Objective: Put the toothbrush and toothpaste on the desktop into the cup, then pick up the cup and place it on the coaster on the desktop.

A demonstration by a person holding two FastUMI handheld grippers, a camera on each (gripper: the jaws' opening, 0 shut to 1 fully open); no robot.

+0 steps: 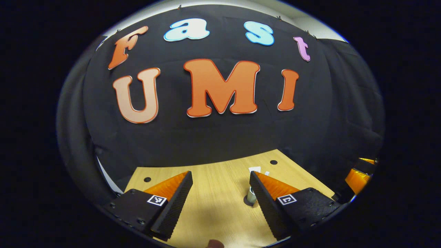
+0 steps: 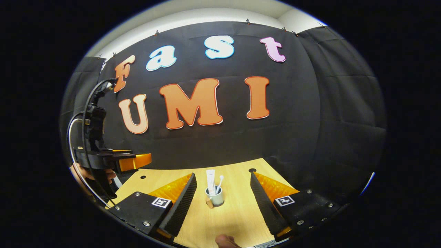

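One cup (image 2: 215, 198) is standing on the desk (image 2: 237, 213), holding one toothbrush (image 2: 219, 182) and one toothpaste tube (image 2: 210, 179). Both tools, left (image 1: 220, 198) and right (image 2: 223, 198), are gaping wide, gripping nothing.

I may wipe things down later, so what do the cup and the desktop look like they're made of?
The cup looks like glazed ceramic or enamelled metal: pale, smooth, opaque walls, though it is too small to be sure. The desktop looks like light wood or wood-look laminate: lengthwise grain lines and a matt, even finish.

Colours in front of my claws

Pale grey cup (image 2: 215, 198) holding a white toothpaste (image 2: 210, 179) and white toothbrush (image 2: 219, 182), on my light wood-grain surface (image 2: 234, 213).
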